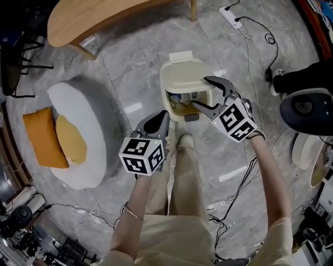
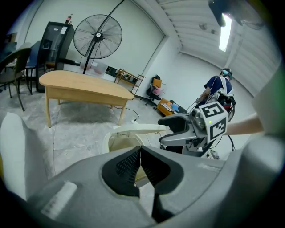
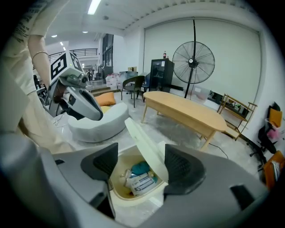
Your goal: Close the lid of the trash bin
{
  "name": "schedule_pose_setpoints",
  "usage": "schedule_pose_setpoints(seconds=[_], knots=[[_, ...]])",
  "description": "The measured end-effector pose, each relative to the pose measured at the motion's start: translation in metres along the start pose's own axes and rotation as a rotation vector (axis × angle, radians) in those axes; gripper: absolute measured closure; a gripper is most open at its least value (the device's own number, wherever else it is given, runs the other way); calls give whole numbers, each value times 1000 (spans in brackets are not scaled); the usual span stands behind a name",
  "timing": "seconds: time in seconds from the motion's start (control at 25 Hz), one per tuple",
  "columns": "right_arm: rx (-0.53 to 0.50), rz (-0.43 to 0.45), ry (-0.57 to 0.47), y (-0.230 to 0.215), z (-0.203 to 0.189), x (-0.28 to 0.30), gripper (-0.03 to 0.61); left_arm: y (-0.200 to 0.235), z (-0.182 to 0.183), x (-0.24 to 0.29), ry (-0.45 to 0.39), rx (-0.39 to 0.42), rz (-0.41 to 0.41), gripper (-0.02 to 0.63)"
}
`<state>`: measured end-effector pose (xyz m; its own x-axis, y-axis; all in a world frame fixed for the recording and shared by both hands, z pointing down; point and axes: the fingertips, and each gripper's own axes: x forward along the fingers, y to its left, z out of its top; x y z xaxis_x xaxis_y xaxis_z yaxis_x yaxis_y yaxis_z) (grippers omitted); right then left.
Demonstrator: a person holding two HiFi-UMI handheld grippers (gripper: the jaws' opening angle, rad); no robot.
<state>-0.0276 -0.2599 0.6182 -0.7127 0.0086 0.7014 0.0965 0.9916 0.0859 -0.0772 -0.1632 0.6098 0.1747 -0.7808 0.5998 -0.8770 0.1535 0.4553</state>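
Note:
A cream trash bin stands on the grey floor just ahead of the person's feet. Its lid is tilted up, partly over the opening, and rubbish shows inside. My right gripper is open, one jaw on each side of the lid's free edge. In the right gripper view the lid slants between the two wide-apart pads, above a bottle and wrappers in the bin. My left gripper is shut and holds nothing, near the bin's front left. In the left gripper view its pads meet, with the bin behind them.
A wooden table stands behind the bin, with a tall fan beyond it. A grey round seat with orange cushions lies to the left. A power strip and cables run at the right, near a dark machine.

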Motion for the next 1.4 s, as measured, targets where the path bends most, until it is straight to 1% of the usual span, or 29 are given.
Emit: schedule_pose_setpoints(seconds=[0.28,0.72,1.04,1.16,1.2,1.24,1.28,1.4], knots=[[51,25,-7,25,-21,0,256,-18,-28,-9,-15,-38,31,591],[98,77,-1,50,-45,4,256,-27,-49,-15,-45,-69,81,591],[191,117,12,72,-72,13,258,-29,-71,-16,-38,-95,102,591],[234,118,7,79,-76,19,266,-25,-79,-20,-29,-100,110,591],[242,107,8,78,-78,20,286,-24,-82,-20,-26,-104,113,591],[245,93,11,76,-81,20,336,-25,-84,-20,-24,-108,113,591],[250,78,14,74,-84,20,367,-26,-86,-19,-21,-112,113,591],[301,36,16,65,-93,23,447,-25,-91,-18,-16,-113,112,591]])
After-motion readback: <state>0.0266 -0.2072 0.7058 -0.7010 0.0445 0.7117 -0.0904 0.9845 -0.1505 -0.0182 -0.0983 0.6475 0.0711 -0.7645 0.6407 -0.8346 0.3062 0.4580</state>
